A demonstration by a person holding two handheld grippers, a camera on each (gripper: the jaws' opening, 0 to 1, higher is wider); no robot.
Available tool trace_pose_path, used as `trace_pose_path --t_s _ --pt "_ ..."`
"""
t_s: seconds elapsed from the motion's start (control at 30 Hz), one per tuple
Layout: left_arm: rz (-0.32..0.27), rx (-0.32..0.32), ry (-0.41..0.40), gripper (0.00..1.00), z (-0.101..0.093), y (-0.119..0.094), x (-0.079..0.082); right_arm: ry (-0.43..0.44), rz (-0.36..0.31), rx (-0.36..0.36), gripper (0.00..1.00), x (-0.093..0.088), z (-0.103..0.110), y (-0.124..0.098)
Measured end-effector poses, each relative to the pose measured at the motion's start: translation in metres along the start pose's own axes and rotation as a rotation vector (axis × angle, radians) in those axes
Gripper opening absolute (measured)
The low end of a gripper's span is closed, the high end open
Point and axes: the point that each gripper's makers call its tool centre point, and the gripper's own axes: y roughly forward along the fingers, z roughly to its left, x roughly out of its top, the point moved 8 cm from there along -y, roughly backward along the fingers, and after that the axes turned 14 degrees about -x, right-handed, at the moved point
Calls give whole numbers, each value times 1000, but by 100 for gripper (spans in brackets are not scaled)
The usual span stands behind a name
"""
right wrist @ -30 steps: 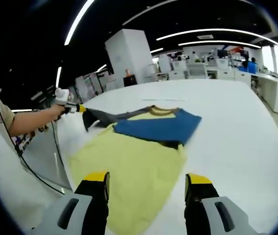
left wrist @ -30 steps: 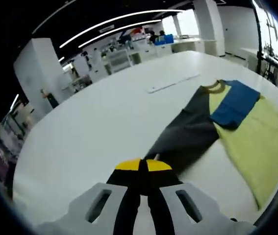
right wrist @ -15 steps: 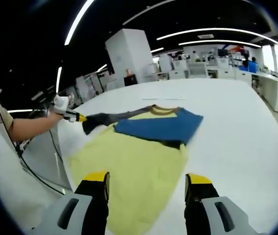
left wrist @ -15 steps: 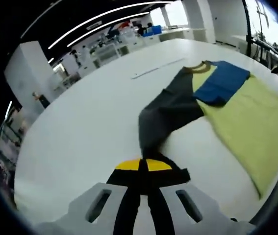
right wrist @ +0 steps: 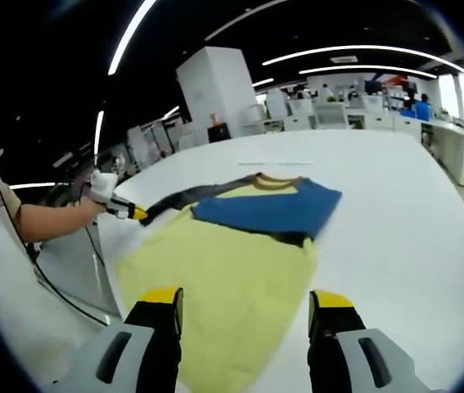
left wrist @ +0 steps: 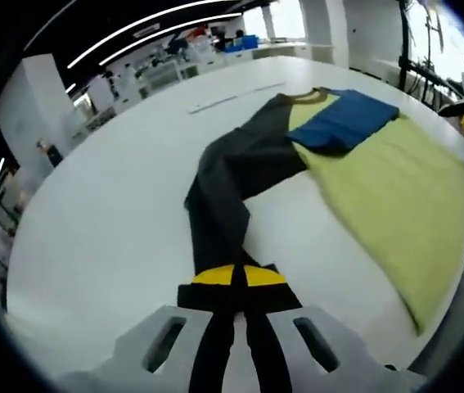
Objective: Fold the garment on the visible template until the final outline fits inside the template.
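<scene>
On the white table (right wrist: 395,205) lies the garment (right wrist: 232,262), a shirt with a yellow-green body spread flat, a blue sleeve (right wrist: 268,211) folded across its chest, and a dark grey sleeve (left wrist: 232,172) drawn outward from the shoulder. Left gripper view: the left gripper (left wrist: 233,282), jaws closed together, pinches the cuff end of the dark grey sleeve, which runs away from the yellow jaw tips toward the collar (left wrist: 305,96). Right gripper view: the right gripper (right wrist: 246,304) hovers above the lower hem region of the yellow-green body, jaws spread apart and holding nothing; the left gripper (right wrist: 133,213) appears at the left, carried by a gloved hand (right wrist: 101,187), with the sleeve stretched from it to the shirt. A thin white strip (left wrist: 236,96) lies on the table beyond the collar.
</scene>
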Motion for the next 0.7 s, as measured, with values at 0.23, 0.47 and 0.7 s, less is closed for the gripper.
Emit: trace_pose_path --t_s 0.23,0.47,0.7 --pt "-13 -41 -25 0 -7 5 -1 0 7 -1 60 -3 1 0" --pt "-92 -65 2 2 -11 -8 10 5 7 -2 60 -4 1 0" --pt "-178 -14 5 12 -1 -21 17 7 6 -1 60 -3 1 1"
